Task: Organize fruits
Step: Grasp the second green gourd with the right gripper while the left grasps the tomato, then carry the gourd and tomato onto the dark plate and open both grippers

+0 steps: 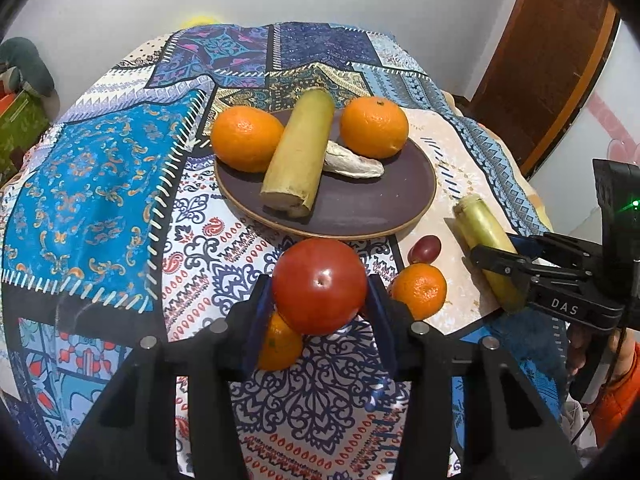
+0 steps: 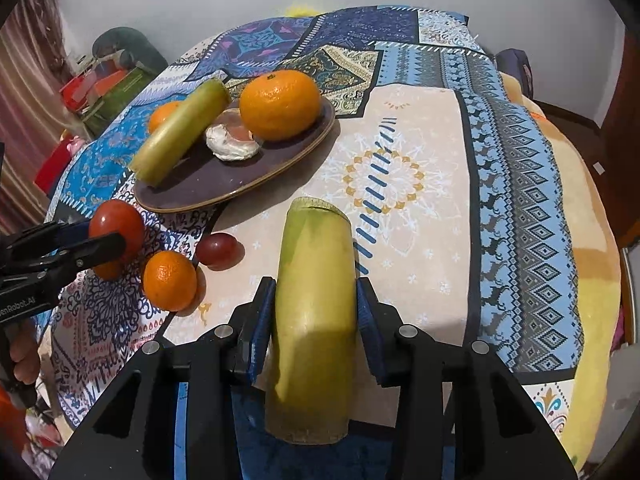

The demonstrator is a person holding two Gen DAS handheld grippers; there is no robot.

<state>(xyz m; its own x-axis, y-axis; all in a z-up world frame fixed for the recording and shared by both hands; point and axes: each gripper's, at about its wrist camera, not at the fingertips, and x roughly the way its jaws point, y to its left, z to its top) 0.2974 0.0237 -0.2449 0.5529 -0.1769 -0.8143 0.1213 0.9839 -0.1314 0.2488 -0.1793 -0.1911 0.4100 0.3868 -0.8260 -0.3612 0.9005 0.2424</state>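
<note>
The left gripper (image 1: 320, 300) is clamped on a tomato (image 1: 320, 286), held just short of the plate (image 1: 360, 216) that already carries two oranges and a cane piece (image 1: 298, 156). The right gripper (image 2: 316, 312) pinches a second cane (image 2: 314, 312) near the table's right side, seemingly lifted, though that is hard to confirm. This looks like mid-transfer: next, carry each forward and release on the plate's bare front.
</note>
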